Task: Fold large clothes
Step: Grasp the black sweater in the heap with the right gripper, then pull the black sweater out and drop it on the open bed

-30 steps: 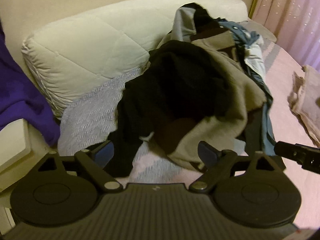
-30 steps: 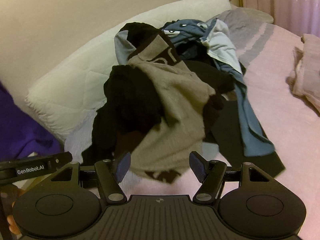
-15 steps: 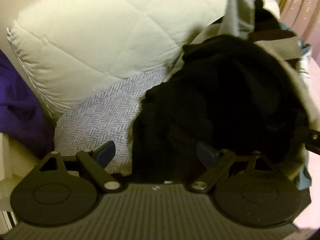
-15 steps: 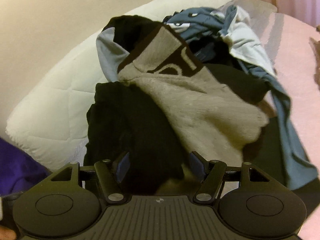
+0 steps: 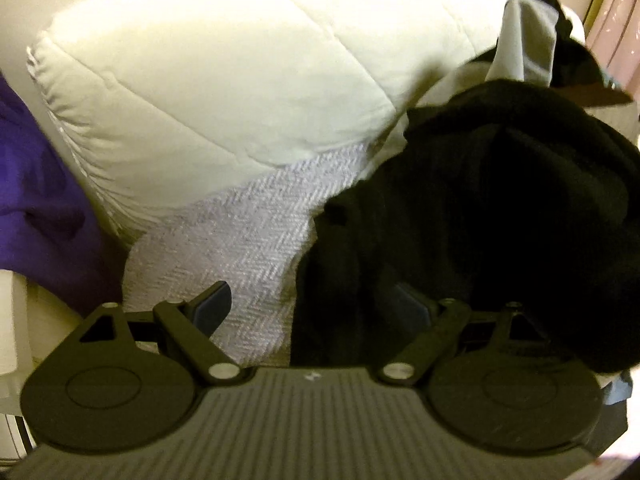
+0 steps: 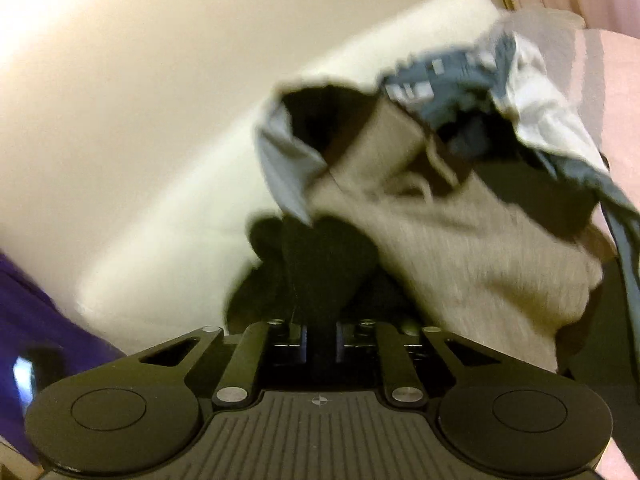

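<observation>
Clamping shut on the black garment, the right gripper has just taken hold; the left gripper, jaws wide, has closed in beside it.

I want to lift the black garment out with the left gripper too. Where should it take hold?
Grip the black garment at its loose left edge over the herringbone cloth, coming from the left; the open left gripper already straddles that free, uncovered edge.

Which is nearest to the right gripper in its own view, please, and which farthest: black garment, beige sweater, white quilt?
1. Black garment, clamped in the right gripper.
2. Beige sweater, just right.
3. White quilt, behind, left.
</observation>
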The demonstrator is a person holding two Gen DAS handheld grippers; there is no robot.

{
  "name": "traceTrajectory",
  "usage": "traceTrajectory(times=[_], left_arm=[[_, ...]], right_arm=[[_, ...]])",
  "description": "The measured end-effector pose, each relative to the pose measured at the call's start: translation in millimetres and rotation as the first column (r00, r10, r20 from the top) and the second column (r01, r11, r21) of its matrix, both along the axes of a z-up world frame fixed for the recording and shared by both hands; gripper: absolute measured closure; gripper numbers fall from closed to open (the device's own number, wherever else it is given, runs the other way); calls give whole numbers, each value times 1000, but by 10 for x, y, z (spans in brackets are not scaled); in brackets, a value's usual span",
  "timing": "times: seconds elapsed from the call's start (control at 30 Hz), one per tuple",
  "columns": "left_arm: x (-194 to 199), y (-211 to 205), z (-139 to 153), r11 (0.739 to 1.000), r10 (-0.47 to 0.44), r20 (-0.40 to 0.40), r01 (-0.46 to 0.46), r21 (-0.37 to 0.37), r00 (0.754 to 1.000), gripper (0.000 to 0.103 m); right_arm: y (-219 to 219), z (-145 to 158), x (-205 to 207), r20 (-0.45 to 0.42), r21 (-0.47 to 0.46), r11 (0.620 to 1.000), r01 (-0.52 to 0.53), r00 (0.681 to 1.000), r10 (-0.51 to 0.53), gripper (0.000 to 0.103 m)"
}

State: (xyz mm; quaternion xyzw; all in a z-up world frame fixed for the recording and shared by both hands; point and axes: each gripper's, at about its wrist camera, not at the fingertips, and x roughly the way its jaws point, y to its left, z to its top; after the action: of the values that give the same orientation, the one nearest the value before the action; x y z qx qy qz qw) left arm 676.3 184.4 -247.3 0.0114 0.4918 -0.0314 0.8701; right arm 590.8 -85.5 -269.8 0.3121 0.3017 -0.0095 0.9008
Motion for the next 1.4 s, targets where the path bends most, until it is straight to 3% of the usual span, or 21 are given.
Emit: traceTrajectory(times=[0.33,0.53,0.73,0.87,1.0,1.1,1.17,1.23,1.3,1.37,1.4], left_arm=[[-458,-38,626,996,-82,66,84,-29,994,18],[-891,-169,922,987,-151,93,156,-47,984,18],[-1488,-495,1257,958,-276,128,284,-49,953,18],[-1951,-816,1484,922,-372,161,384,-55,914,18],[-2534,-1213,1697,868,-471,195,491,-71,860,18],[-3052,-1547,1795,814,-549,214,575,-81,808,18],[-3417,-1765,1820,781,-594,217,620,-78,775,18],[-3811,-1988,1834,744,-634,217,662,-90,742,18],[-4197,-2186,1832,704,-676,207,703,-103,707,17],[-4605,-2372,1792,664,-716,203,741,-99,669,17],[-4777,-2451,1755,648,-733,191,756,-93,652,17]], right_arm=[[77,1063,-867,257,70,997,23,966,-40,96],[28,1611,-1572,335,41,996,83,938,-92,96],[-109,2188,-2492,404,56,978,202,891,-208,96],[-245,2596,-3314,442,80,949,305,842,-308,96],[-337,3048,-4239,511,46,904,425,767,-386,96],[-439,3412,-4856,539,-7,848,529,717,-443,96],[-547,3592,-5222,529,-31,787,616,678,-510,96],[-736,3686,-5557,489,-43,728,684,651,-582,96],[-970,3684,-5870,415,-73,644,762,610,-675,95],[-1269,3587,-6096,286,-178,612,770,636,-717,85],[-1436,3483,-6196,174,-228,611,758,649,-741,79]])
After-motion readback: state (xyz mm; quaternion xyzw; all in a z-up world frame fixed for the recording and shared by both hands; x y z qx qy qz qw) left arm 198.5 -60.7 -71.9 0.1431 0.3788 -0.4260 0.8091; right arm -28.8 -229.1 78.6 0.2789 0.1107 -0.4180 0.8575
